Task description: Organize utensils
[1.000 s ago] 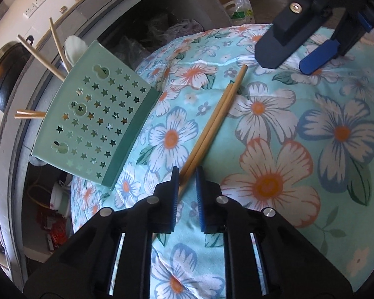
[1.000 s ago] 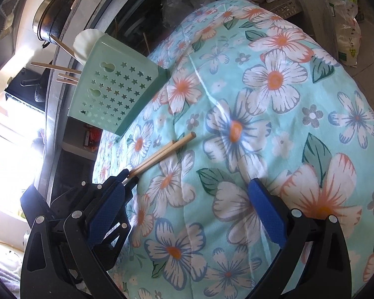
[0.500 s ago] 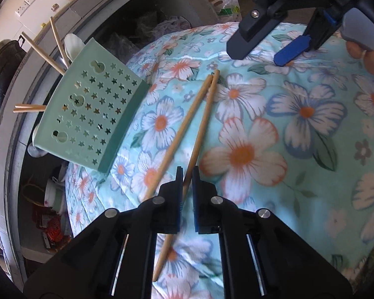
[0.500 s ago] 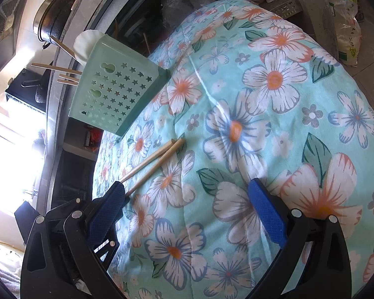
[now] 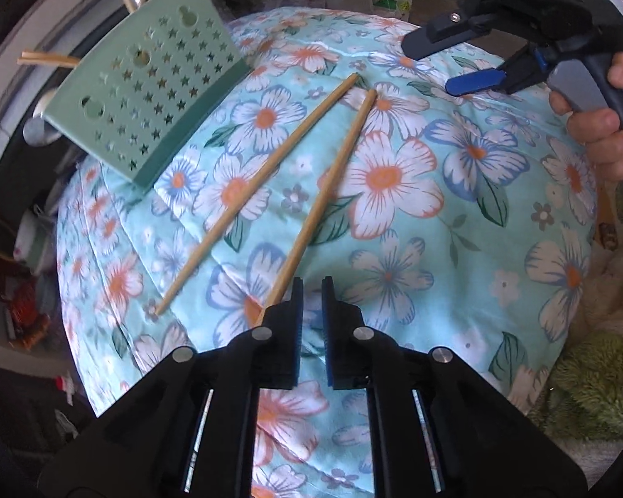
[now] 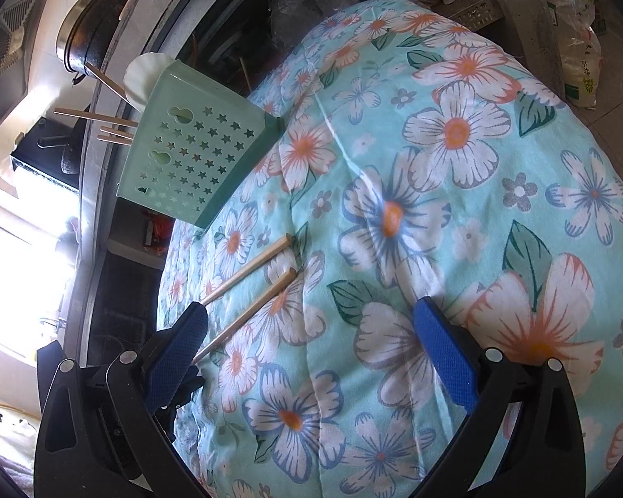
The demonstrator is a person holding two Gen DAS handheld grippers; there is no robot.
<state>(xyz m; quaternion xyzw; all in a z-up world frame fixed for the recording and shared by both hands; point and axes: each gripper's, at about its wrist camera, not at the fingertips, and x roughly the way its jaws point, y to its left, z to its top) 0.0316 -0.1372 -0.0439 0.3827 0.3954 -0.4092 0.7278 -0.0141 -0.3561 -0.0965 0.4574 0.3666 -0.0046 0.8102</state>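
Two wooden chopsticks lie apart on a floral cloth, one further left (image 5: 256,191) and one nearer (image 5: 326,193); both also show in the right wrist view, the further one (image 6: 247,269) and the nearer one (image 6: 248,314). A green star-perforated utensil holder (image 5: 153,95) stands at the cloth's far edge, with chopsticks and a white spoon in it. My left gripper (image 5: 310,290) is nearly shut and empty, its left finger beside the nearer chopstick's thin end. My right gripper (image 6: 307,332) is open and empty, past the chopsticks' thick ends.
The floral cloth (image 5: 457,228) covers a rounded table. A metal pot (image 6: 91,33) sits on a counter behind the holder (image 6: 195,162). Plastic bags (image 6: 577,41) and clutter lie on the floor beyond. A green fuzzy rug (image 5: 594,382) lies at the right.
The left gripper let go of the chopstick pair and drew back; the two chopsticks now lie spread apart on the cloth. The right gripper stays open and in place.
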